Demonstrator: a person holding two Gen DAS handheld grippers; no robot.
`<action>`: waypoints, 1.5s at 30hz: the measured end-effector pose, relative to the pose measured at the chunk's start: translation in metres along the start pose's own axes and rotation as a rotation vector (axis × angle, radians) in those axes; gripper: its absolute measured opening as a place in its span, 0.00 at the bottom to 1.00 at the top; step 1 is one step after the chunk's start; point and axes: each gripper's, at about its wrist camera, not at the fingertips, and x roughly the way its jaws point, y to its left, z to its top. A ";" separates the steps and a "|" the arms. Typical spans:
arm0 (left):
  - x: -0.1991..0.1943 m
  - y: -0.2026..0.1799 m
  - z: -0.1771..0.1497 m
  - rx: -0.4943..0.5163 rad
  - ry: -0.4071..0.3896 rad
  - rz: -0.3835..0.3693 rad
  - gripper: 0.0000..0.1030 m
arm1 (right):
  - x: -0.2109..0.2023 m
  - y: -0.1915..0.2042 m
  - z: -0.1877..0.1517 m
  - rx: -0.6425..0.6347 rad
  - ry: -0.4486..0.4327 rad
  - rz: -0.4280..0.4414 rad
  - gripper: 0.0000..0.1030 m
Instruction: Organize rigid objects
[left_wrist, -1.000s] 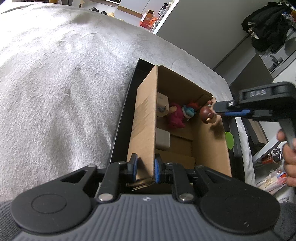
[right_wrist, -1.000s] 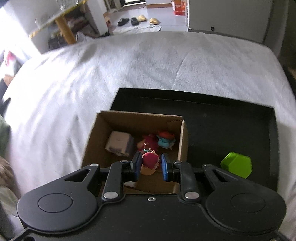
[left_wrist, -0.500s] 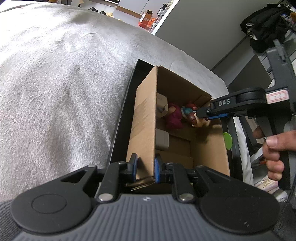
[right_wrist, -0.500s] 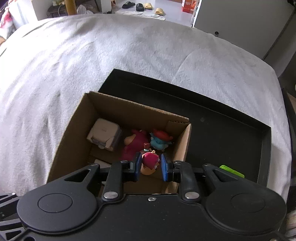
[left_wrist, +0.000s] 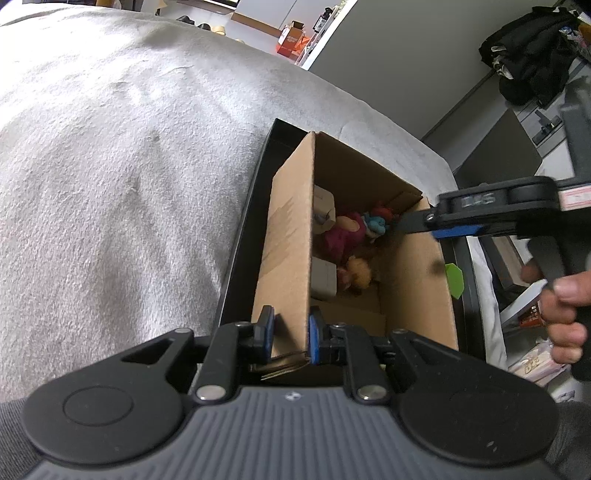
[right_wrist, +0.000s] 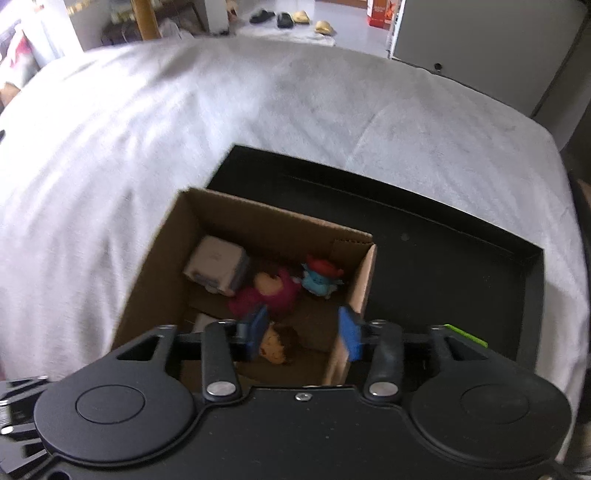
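A cardboard box (right_wrist: 258, 236) stands in the left end of a shallow black tray (right_wrist: 461, 258), and the tray lies on a bed covered with a pale grey blanket (right_wrist: 221, 129). The left gripper (left_wrist: 290, 334) is closed on the near wall of the box, one blue pad on each side of the cardboard. The right gripper (right_wrist: 306, 332) hangs over the right part of the box, held by a hand (left_wrist: 565, 314), and its jaws are opening; nothing is pressed between the pads. Just under them a small figure with brown hair (right_wrist: 279, 343) lies on the box floor. Farther inside the box are a dark pink figure (right_wrist: 269, 295), a blue figure with a red hat (right_wrist: 319, 278) and a grey-white cube (right_wrist: 218, 266). A green hexagonal piece (left_wrist: 454, 278) lies in the tray to the right of the box. Beyond the bed, behind the box, there are slippers (right_wrist: 280, 16) on a light floor, an orange carton (right_wrist: 378, 13) and a grey cabinet (right_wrist: 480, 40).
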 end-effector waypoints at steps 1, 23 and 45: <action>0.000 0.000 0.000 -0.001 0.000 0.002 0.17 | -0.004 -0.002 0.000 0.002 -0.007 0.002 0.54; 0.002 -0.004 0.000 0.019 0.003 0.042 0.17 | -0.054 -0.063 -0.036 -0.045 -0.103 0.069 0.76; 0.006 -0.029 0.000 0.113 0.004 0.219 0.15 | -0.021 -0.139 -0.070 -0.067 -0.070 0.097 0.78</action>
